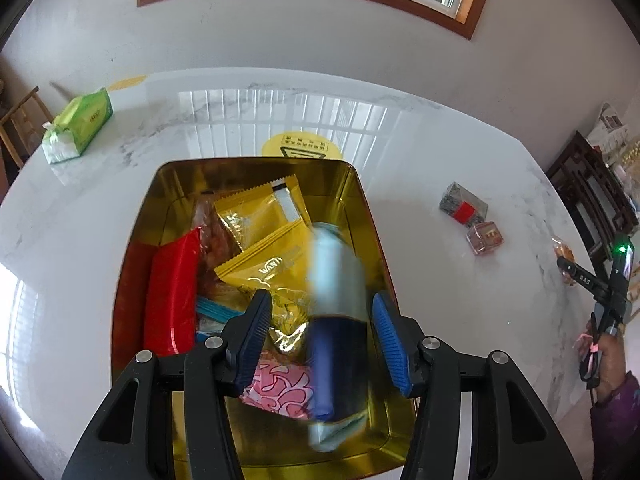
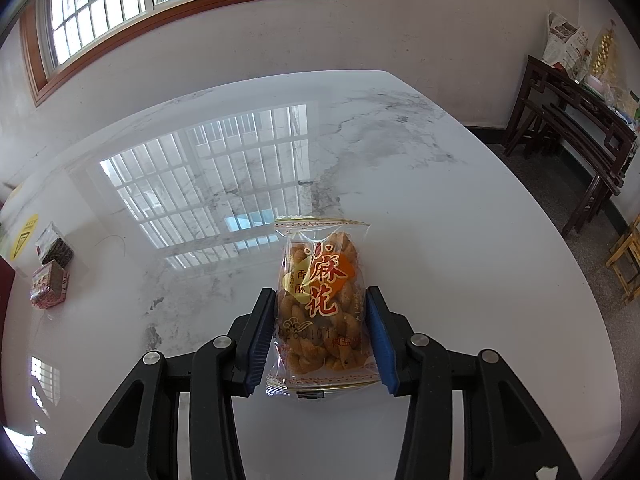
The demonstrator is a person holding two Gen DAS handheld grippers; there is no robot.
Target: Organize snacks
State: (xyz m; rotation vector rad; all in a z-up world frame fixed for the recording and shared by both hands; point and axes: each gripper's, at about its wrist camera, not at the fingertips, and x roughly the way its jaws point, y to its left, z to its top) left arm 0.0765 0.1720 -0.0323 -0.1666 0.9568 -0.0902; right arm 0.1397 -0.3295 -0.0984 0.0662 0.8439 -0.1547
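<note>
While a blurred blue-and-white packet [image 1: 336, 320] drops between its parted fingers, the left gripper [image 1: 320, 332] hangs spread wide over the gold tin [image 1: 360, 192], holding nothing. Inside the tin lie a red pack [image 1: 170, 296], yellow sachets [image 1: 260, 240] and a pink wrapper [image 1: 280, 390], crowded toward the left and near side. On the tabletop [image 2: 460, 240] to the right, the right gripper [image 2: 320, 332] brackets a clear bag of fried dough twists [image 2: 320, 304], its blue pads at the bag's two edges; whether they already pinch the film cannot be told from the wrist view. Two small boxed snacks [image 1: 470, 216] wait between tin and bag, and a green tissue pack [image 1: 78, 128] sits at the far left.

The step in hand looks like picking up the twists. A good grasp would close gently across the bag's middle, since the contents are brittle and the film slippery, then lift clear before swinging left to the tin's emptier right side.
</note>
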